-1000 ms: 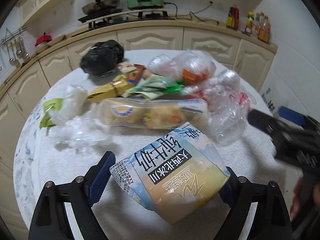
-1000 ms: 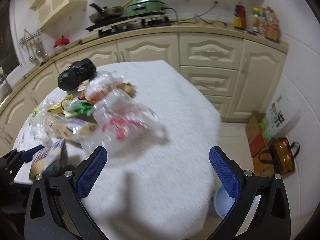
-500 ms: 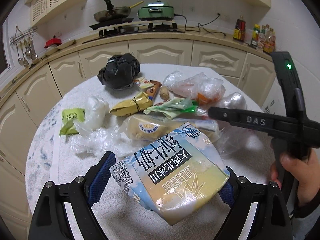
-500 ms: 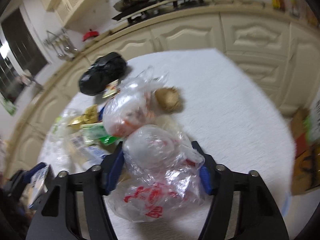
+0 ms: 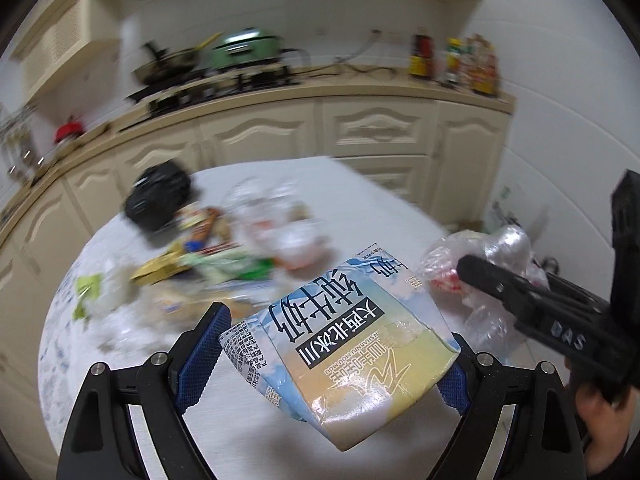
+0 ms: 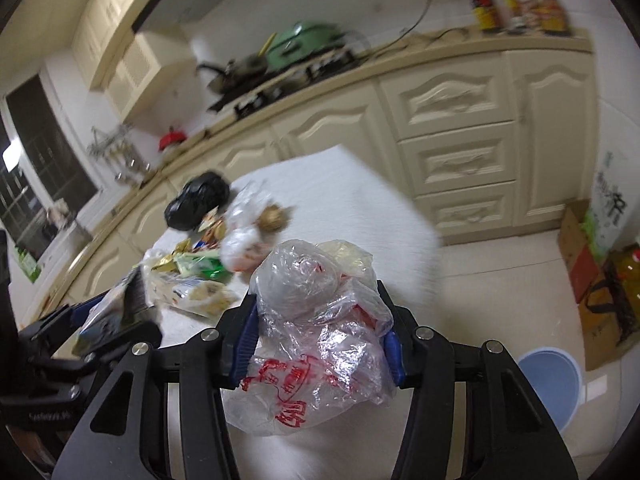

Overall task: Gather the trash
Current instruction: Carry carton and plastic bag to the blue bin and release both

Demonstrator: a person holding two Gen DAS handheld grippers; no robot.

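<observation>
A milk carton [image 5: 340,344] is clamped between the blue pads of the left gripper [image 5: 332,350], its printed face turned up toward the camera; the fingers are closed only as far as the carton's width allows, and the carton is carried clear of the desk [image 5: 360,200] so that it can be taken away as trash. The right gripper [image 6: 320,344] is closed around a crumpled clear plastic bag [image 6: 316,328] with red print, the loose film bulging above and sagging below the fingers because only the middle of the bundle is pinched. In the left wrist view that bag and the right gripper are seen at 3 o'clock, held off past the desk edge. A blue bin [image 6: 550,384] stands on the floor at 4 o'clock in the right wrist view, which is probably why both loads are held out toward that side. The remaining trash is left heaped on the desk at 10 o'clock: a black bag [image 6: 198,205], clear bags and assorted wrappers [image 6: 188,264]. Both views are blurred, so finer detail cannot be told. The collection is judged partly done.
</observation>
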